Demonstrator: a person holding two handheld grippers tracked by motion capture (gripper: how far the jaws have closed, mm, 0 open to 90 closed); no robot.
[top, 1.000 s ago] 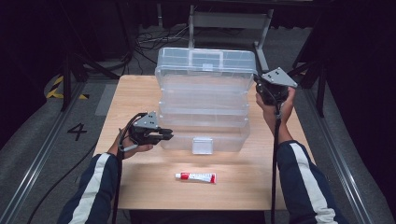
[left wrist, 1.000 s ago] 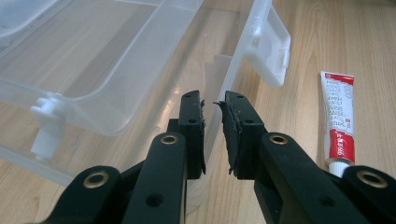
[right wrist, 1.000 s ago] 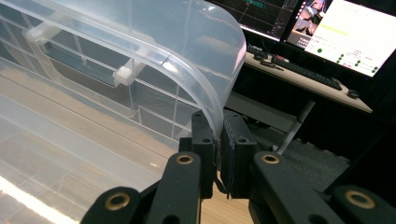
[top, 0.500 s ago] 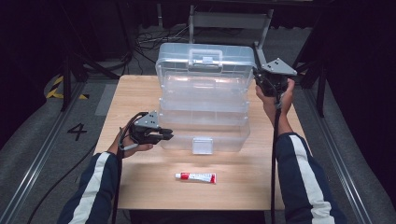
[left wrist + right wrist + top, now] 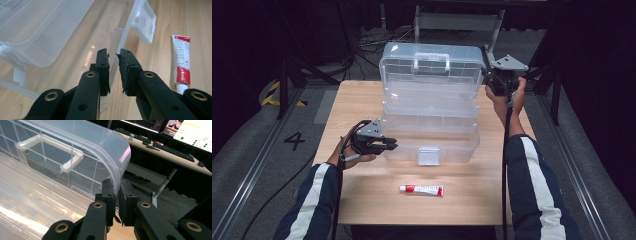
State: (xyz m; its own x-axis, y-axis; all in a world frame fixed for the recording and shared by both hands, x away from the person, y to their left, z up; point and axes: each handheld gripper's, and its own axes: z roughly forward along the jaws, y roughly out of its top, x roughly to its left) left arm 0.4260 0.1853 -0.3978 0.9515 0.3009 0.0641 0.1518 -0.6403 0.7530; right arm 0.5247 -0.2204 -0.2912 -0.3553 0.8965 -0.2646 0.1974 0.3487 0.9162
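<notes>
- Raised higher than a second earlier, the curved clear lid [image 5: 434, 62] of the large transparent plastic storage box [image 5: 430, 131] stood nearly upright at the far side of the light wooden table [image 5: 362, 200], its moulded carry handle [image 5: 431, 62] facing the camera.
- Right gripper [image 5: 492, 82], held above the table's far right corner, had shifted up and back with the lid; its black jaws were pressed on the lid's thin rounded edge [image 5: 117, 178], seen clamped between the pads in the right gripper view.
- Left gripper [image 5: 389, 146] kept its place near the table's left edge, jaws nipping the translucent front-left wall of the box base [image 5: 113, 62] with only a narrow gap between them.
- The box's stepped inner trays [image 5: 429, 102] lay exposed, and its white front latch [image 5: 428, 155] hung open at the base's near wall.
- A small white tube with a red band [image 5: 421, 189] lay flat, well apart from the box, toward the table's near edge, its cap pointing left.
</notes>
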